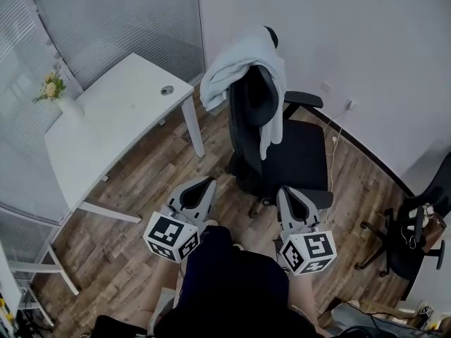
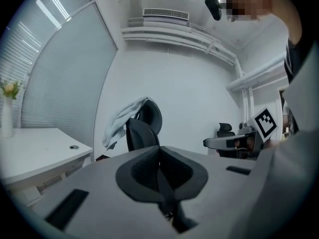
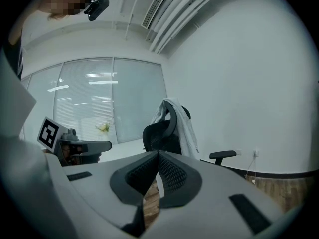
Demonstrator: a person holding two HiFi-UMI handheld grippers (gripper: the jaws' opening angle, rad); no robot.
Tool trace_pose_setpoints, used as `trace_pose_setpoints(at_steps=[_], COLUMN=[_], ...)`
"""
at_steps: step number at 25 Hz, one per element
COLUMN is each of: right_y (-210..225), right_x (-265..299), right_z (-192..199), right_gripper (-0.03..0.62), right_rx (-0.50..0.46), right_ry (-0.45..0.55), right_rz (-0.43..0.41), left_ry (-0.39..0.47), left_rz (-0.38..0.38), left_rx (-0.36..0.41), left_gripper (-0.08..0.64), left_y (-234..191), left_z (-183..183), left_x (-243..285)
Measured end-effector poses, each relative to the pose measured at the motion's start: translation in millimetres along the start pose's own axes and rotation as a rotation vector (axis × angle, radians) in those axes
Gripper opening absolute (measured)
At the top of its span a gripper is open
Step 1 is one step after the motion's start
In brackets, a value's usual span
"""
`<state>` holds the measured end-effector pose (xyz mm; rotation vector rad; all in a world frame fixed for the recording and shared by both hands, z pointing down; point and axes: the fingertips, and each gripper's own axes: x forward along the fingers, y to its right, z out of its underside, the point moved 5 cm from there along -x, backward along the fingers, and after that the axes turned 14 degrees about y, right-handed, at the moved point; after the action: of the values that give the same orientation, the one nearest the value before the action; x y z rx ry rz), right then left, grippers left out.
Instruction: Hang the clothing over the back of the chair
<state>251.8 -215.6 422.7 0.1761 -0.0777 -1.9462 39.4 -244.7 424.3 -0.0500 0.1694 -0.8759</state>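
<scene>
A pale garment (image 1: 239, 65) lies draped over the backrest and headrest of a black office chair (image 1: 306, 157); one end hangs down in front of the backrest. Both grippers are held low, well short of the chair, and point towards it. My left gripper (image 1: 203, 184) has its jaws together with nothing between them. My right gripper (image 1: 287, 191) is likewise shut and empty. In the left gripper view the garment (image 2: 118, 121) hangs on the chair (image 2: 145, 128) beyond the closed jaws. The right gripper view shows the garment (image 3: 187, 126) trailing down the chair (image 3: 158, 133) side.
A white desk (image 1: 106, 118) stands left of the chair, with a vase of flowers (image 1: 53, 89) at its far end. A second black chair (image 1: 416, 224) is at the right by the wall. A cable runs from a wall socket (image 1: 349, 105). The floor is wood.
</scene>
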Motion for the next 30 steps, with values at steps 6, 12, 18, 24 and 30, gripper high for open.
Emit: trace_pose_setpoints(at_steps=[6, 12, 18, 24, 30], right_y=[-1, 5, 9, 13, 15], right_x=[4, 5, 6, 6, 6], right_z=[5, 7, 7, 7, 5], right_gripper=[0.028, 0.028, 0.028, 0.028, 0.028], right_rx=[-0.013, -0.012, -0.017, -0.011, -0.007], right_ry=[-0.022, -0.03, -0.03, -0.029, -0.025], right_rz=[-0.01, 0.007, 0.014, 0.016, 0.017], left_ry=[-0.016, -0.029, -0.024, -0.028, -0.024], left_rz=[-0.002, -0.029, -0.041, -0.047, -0.049], left_rx=[0.009, 0.026, 0.028, 0.023, 0.02], left_gripper=[0.011, 0.011, 0.011, 0.011, 0.011], left_y=[-5, -12, -16, -15, -14], left_z=[6, 9, 8, 10, 10], left_x=[0, -2, -2, -1, 1])
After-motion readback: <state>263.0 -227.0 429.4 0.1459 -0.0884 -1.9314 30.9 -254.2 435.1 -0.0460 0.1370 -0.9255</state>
